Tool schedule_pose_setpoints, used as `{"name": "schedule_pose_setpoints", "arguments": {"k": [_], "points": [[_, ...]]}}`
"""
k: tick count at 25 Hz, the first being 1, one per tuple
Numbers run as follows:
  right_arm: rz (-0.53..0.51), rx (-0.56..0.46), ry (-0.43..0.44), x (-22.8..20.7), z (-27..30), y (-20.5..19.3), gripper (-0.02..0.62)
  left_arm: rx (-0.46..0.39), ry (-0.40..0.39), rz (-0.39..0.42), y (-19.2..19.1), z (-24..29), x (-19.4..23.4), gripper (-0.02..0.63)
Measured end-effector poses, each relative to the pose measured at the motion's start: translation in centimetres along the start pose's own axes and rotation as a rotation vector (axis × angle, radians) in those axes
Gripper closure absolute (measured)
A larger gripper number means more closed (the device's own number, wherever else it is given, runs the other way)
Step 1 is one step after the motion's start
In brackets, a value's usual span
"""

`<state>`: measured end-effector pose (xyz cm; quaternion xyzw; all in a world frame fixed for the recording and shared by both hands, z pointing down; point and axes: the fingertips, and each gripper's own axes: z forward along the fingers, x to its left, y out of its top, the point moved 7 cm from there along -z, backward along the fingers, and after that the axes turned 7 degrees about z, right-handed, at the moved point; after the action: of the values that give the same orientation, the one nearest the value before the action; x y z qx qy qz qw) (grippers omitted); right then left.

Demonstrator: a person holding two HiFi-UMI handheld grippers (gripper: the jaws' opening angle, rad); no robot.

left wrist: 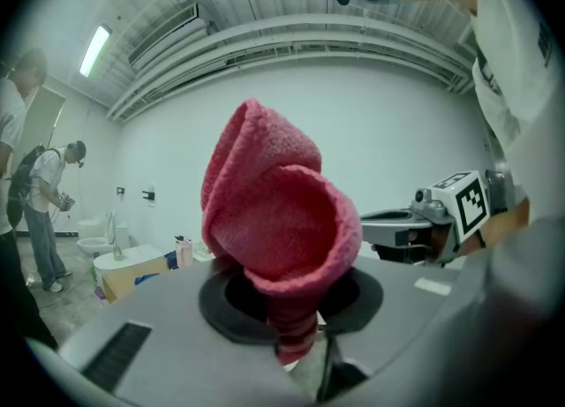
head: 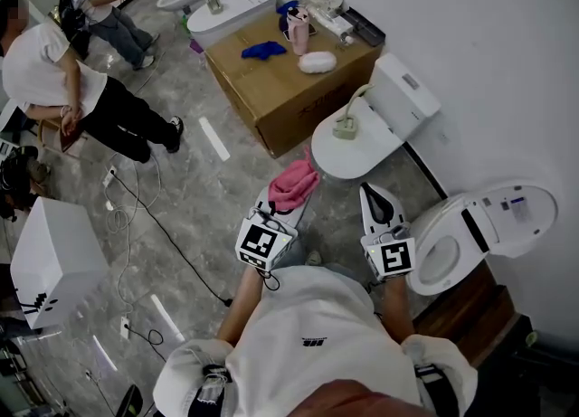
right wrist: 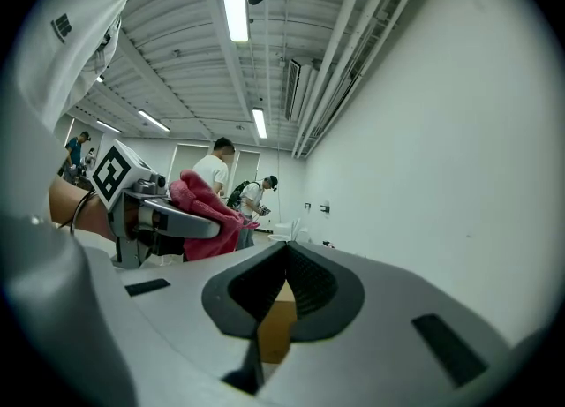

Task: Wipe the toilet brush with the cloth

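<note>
A pink cloth (head: 294, 185) (left wrist: 274, 220) stands bunched up out of my left gripper (head: 282, 205) (left wrist: 297, 330), which is shut on its lower end. My right gripper (head: 370, 191) (right wrist: 282, 260) is beside it at the same height, shut with nothing between its jaws. Both point level toward the wall and the toilets. A pale green toilet brush (head: 346, 124) lies on the closed lid of a white toilet (head: 362, 155) just ahead of both grippers, apart from them. In the right gripper view the cloth (right wrist: 205, 211) shows at left.
A cardboard box (head: 289, 90) behind the closed toilet carries a blue rag (head: 262, 49), a pink tumbler (head: 298, 30) and a white object (head: 317, 61). An open toilet (head: 452, 245) is at right. Two people (head: 63, 76) stand at left, with cables (head: 167, 243) on the floor.
</note>
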<state>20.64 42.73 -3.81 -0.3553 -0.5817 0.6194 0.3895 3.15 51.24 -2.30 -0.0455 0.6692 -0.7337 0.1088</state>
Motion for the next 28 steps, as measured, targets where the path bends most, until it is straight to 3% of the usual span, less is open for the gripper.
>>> {"name": "schedule_pose_setpoints", "arguments": {"k": [8, 21, 28], "points": [[0.003, 0.0, -0.047, -2.4, 4.2, -0.7, 0.6, -0.001, -0.038, -0.018, -0.8, 3.9, 4.1, 0.511], [0.061, 0.046, -0.161, -7.5, 14.6, -2.8, 0.6, 0.043, -0.202, 0.038, -4.4, 14.8, 12.8, 0.511], [0.14, 0.092, -0.273, -10.4, 20.1, -5.8, 0.6, 0.094, -0.311, 0.027, -8.0, 20.7, 17.4, 0.511]]}}
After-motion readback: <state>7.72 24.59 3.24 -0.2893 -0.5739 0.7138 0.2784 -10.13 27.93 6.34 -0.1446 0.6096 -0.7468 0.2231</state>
